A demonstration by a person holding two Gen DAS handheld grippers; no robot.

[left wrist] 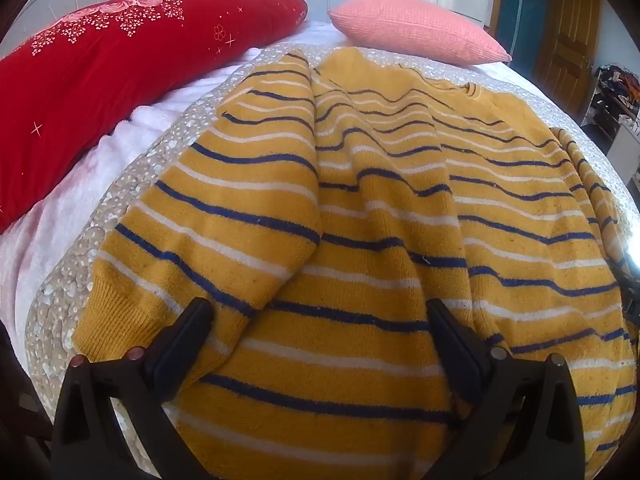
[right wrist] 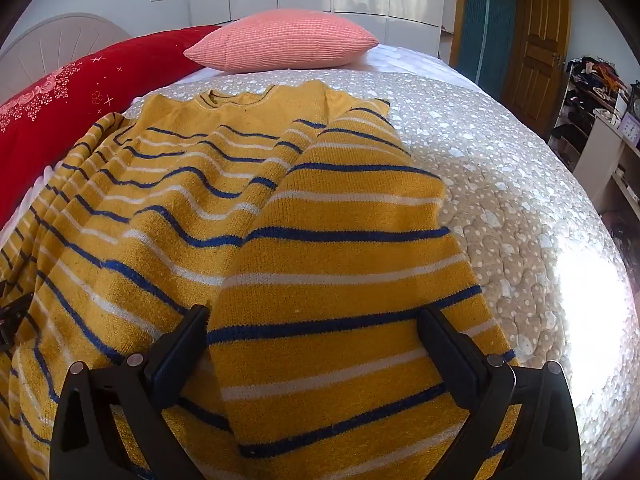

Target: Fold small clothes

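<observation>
A mustard-yellow sweater with blue and white stripes [left wrist: 360, 208] lies spread on the bed, collar at the far end, both sleeves folded in over the body. My left gripper [left wrist: 318, 308] is open just above the lower hem, beside the left sleeve's cuff [left wrist: 116, 312]. In the right wrist view the sweater [right wrist: 168, 200] has its right sleeve [right wrist: 340, 264] lying down the body. My right gripper [right wrist: 312, 316] is open with its jaws either side of that sleeve's lower end. Neither gripper holds cloth.
The sweater rests on a beige dotted quilt [right wrist: 500, 184]. A red flowered pillow [left wrist: 100, 64] and a pink pillow [left wrist: 416, 28] lie at the head of the bed. A wooden door [right wrist: 540, 40] and cluttered shelves [right wrist: 592, 92] stand at the right.
</observation>
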